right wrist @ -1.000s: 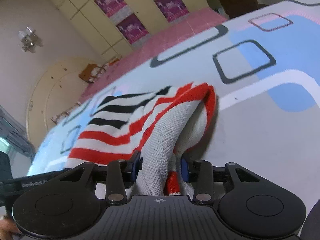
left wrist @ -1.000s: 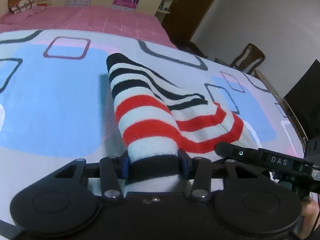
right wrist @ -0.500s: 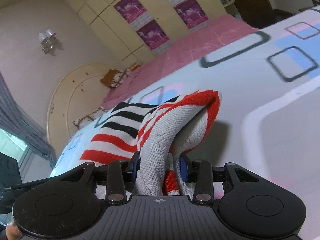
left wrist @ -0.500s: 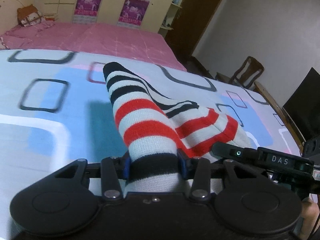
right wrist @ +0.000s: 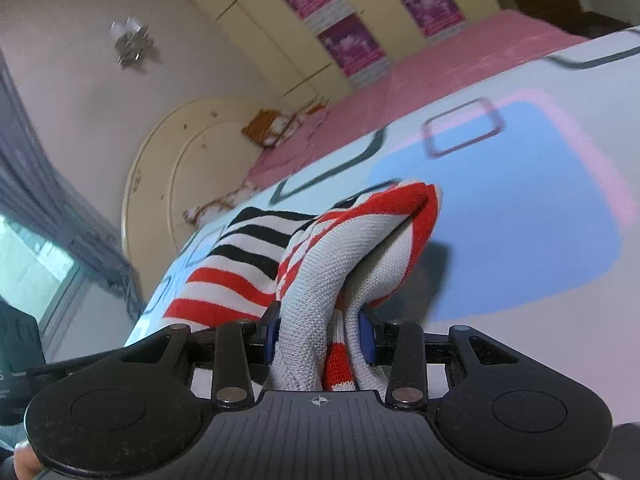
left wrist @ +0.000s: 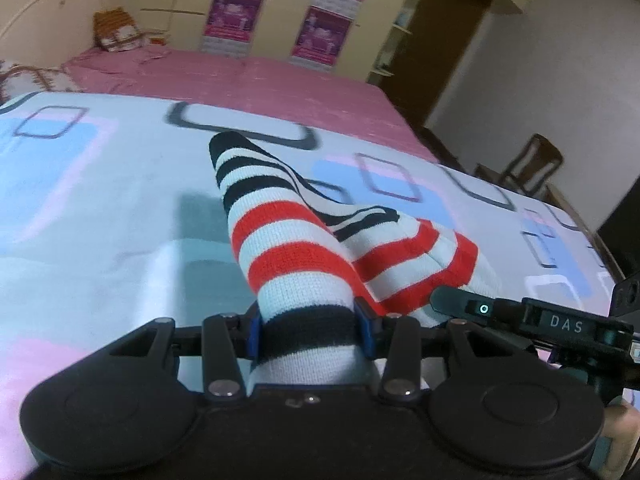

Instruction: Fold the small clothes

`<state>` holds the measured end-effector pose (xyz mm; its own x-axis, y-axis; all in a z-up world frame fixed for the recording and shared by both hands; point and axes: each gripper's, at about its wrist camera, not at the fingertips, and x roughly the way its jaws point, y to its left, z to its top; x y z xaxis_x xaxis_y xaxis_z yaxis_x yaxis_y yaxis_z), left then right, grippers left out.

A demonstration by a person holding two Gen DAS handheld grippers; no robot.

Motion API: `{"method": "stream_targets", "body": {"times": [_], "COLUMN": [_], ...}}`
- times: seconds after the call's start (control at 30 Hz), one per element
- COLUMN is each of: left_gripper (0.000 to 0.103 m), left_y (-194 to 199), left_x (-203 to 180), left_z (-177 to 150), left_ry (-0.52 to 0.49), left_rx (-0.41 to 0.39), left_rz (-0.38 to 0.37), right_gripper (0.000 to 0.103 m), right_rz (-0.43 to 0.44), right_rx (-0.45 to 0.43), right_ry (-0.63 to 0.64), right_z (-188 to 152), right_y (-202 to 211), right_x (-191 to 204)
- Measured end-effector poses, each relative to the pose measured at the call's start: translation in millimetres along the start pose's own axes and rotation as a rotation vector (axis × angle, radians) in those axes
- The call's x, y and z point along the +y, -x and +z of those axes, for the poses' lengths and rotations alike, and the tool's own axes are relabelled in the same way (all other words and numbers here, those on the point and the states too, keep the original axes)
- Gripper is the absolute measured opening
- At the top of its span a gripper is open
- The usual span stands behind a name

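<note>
A small knitted garment [left wrist: 288, 236] with white, red and black stripes is held between both grippers above the patterned bedsheet [left wrist: 100, 200]. My left gripper [left wrist: 308, 330] is shut on its black-banded end. My right gripper [right wrist: 318, 338] is shut on a bunched, inside-out grey and red part of the garment [right wrist: 320, 268]. The far end rests on or just above the sheet; I cannot tell which. The right gripper's body also shows at the lower right of the left wrist view [left wrist: 560, 320].
A pink bedspread [left wrist: 240, 84] lies beyond the patterned sheet, with a pillow [left wrist: 116, 34] and round headboard [right wrist: 168, 176] at the far left. Wardrobe doors with purple posters [left wrist: 320, 28] stand behind. A wooden chair [left wrist: 528, 164] and dark screen [left wrist: 620, 220] are on the right.
Both grippers have lifted and carried the garment across the sheet toward the headboard side. More of the room and the wardrobe shows. Both grips are unchanged.
</note>
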<state>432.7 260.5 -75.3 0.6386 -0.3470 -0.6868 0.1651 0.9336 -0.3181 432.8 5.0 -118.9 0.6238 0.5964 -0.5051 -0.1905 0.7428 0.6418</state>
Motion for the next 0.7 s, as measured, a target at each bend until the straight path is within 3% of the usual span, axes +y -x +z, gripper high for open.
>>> {"method": "stream_targets", "body": {"times": [0.13,0.27,0.43,0.5,0.7], "left_gripper": [0.043,0.06,0.066,0.074,0.071], "left_y": [-2.3,-11.4,-9.0,-5.0,10.1], "left_x": [35.8,51.4,48.6,54.9,51.5], "left_z": [-11.3,-29.5,-26.4,-27.3,-23.7], "left_ry": [0.003,0.0,-0.025,-0.015,-0.047], "left_rx": [0.002,0.012,0.009,0.017,-0.049], "left_rz": [0.04,0.063,0.084,0.092,0.15], "right_gripper": [0.038,0.039,0.042,0.042,0.042], "right_rz": [-0.005,-0.084,-0.154,-0.168,-0.205], "right_rx": [0.045,0.074,0.087,0.073,0.026], "right_ry": [0.032,0.041,0.096,0.095,0.138], "right_z": [-13.0,-25.3,-22.9,-23.0,-15.2], "right_y": [-37.4,-52.8,-57.9,-54.2,-42.1], "right_x": [15.1,5.2,8.2,10.6,24.9]}}
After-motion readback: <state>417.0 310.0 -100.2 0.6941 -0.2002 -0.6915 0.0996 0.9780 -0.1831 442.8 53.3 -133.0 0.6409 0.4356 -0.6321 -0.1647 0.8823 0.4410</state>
